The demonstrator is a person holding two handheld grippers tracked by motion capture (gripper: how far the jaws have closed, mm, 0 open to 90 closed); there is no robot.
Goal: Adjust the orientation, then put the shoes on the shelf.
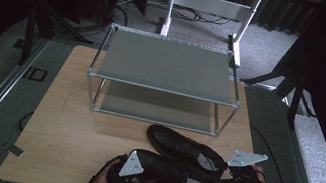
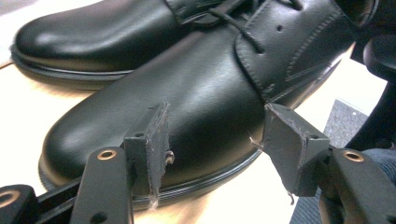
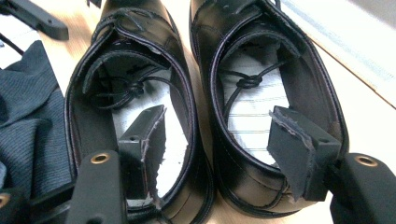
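From the high view, two black leather shoes are seen side by side on the wooden table (image 1: 69,120), in front of a two-tier metal rack (image 1: 163,79). The near shoe (image 1: 171,174) is flanked by both tools: the left gripper (image 1: 132,180) is held at its toe end, the right gripper (image 1: 231,182) at the heels, with the far shoe (image 1: 181,148) just beyond it. How far the jaws are parted cannot be told from up here.

In the left gripper view, the left gripper (image 2: 212,140) is seen spread wide, nothing clamped; the near shoe's (image 2: 177,107) toe is framed between and just beyond the jaws, the far shoe (image 2: 93,37) behind it.

In the right gripper view, the right gripper (image 3: 217,149) is likewise held wide open and empty. One jaw is poised over the near shoe's (image 3: 135,116) opening, the other over the far shoe's (image 3: 266,102). Laces are tucked inside both; faint lined print is seen on the pale insoles, but no brand or wording can be read.
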